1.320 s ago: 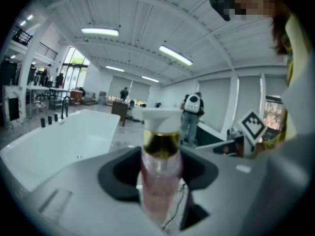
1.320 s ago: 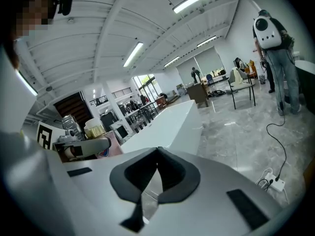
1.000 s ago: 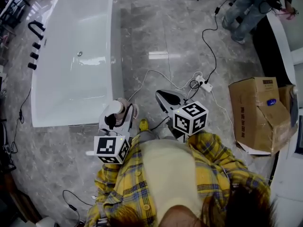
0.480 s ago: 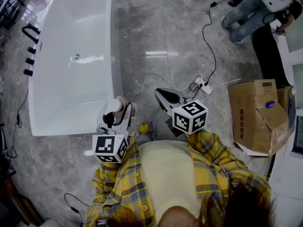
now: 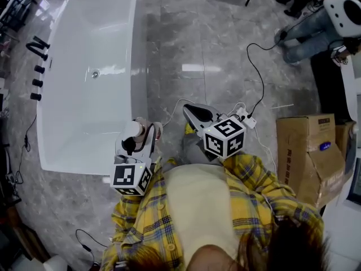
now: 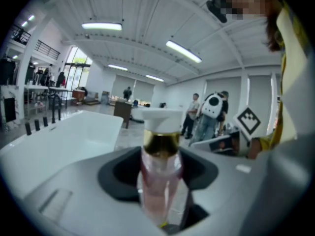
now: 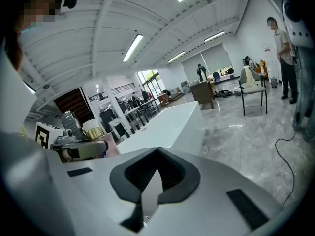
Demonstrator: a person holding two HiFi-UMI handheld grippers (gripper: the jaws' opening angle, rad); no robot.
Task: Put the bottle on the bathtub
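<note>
A pink bottle [image 5: 133, 130] with a white pump cap and gold collar stands upright between the jaws of my left gripper [image 5: 137, 138], which is shut on it. In the left gripper view the bottle [image 6: 160, 181] fills the gap between the pads. The white bathtub [image 5: 136, 55] lies to the left; its near right corner is just beside the bottle, and its end shows ahead in the left gripper view [image 6: 74, 136]. My right gripper [image 5: 193, 111] hangs over the floor to the bottle's right, its pads [image 7: 173, 168] meeting at the tips with nothing between them.
Black faucet fittings [image 5: 37, 49] sit on the tub's far left rim. A power strip with cables [image 5: 246, 117] lies on the marble floor right of the right gripper. A cardboard box [image 5: 309, 151] stands further right. A person [image 5: 316, 30] stands at the top right.
Both grippers have moved forward along the floor with the person, the bottle still held. The tub's near end now lies beside the left gripper; the box has slid toward the lower right.
</note>
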